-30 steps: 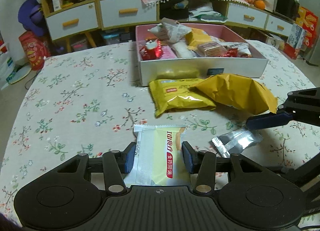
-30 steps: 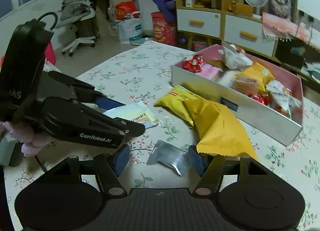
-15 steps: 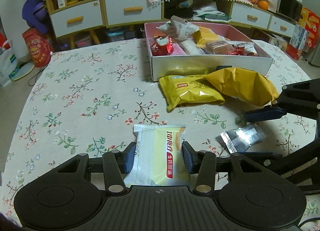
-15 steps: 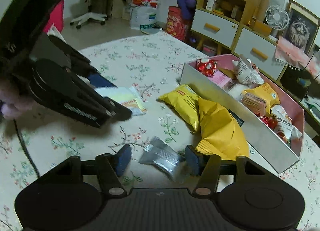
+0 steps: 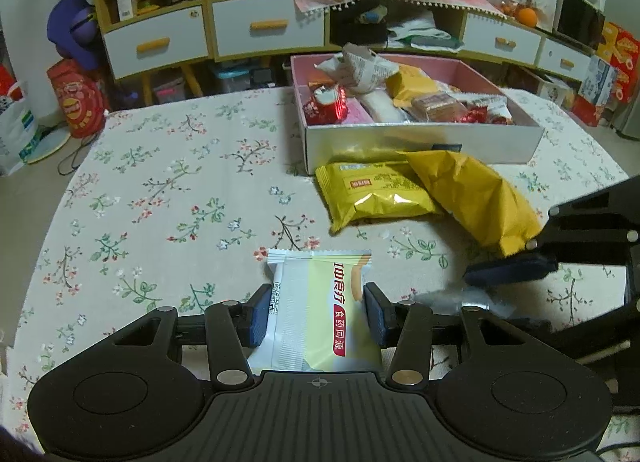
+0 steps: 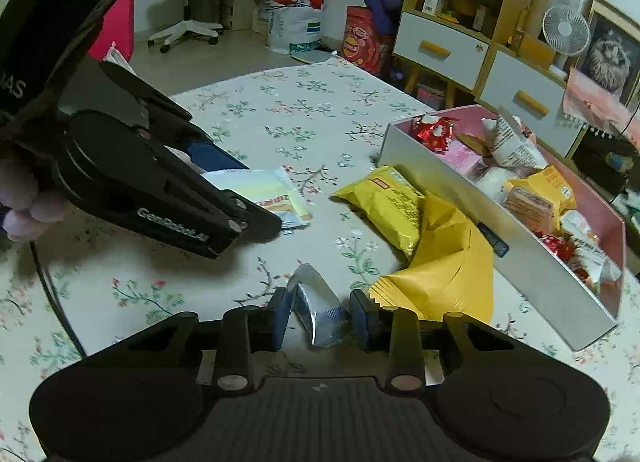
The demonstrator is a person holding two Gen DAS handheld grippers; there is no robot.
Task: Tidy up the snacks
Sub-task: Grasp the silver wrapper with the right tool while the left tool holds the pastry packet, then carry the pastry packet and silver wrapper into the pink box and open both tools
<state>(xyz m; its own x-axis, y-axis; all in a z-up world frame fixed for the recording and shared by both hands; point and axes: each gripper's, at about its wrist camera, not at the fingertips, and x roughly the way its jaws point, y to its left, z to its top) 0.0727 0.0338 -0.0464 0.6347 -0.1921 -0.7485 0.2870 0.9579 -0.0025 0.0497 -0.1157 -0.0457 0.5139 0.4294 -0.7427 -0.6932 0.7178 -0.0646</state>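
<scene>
My left gripper (image 5: 316, 312) is shut on a white and pale-yellow snack packet (image 5: 320, 310) and holds it over the floral tablecloth; the packet also shows in the right wrist view (image 6: 260, 189). My right gripper (image 6: 318, 320) is shut on a small silver foil packet (image 6: 318, 310), which buckles upward between the pads. Two yellow snack bags (image 5: 376, 191) (image 5: 476, 197) lie in front of a white box with a pink inside (image 5: 420, 141) that holds several snacks. The box also shows at the right of the right wrist view (image 6: 520, 254).
The table has a floral cloth (image 5: 160, 189). Behind it stand white drawers with orange handles (image 5: 264, 27), a red bag (image 5: 78, 101) and a fan (image 6: 566, 31). The left gripper's body (image 6: 152, 181) fills the left of the right wrist view.
My right gripper has closed from wide open onto the silver foil packet, which now buckles up. My left gripper keeps its hold on the white packet and has risen a little.
</scene>
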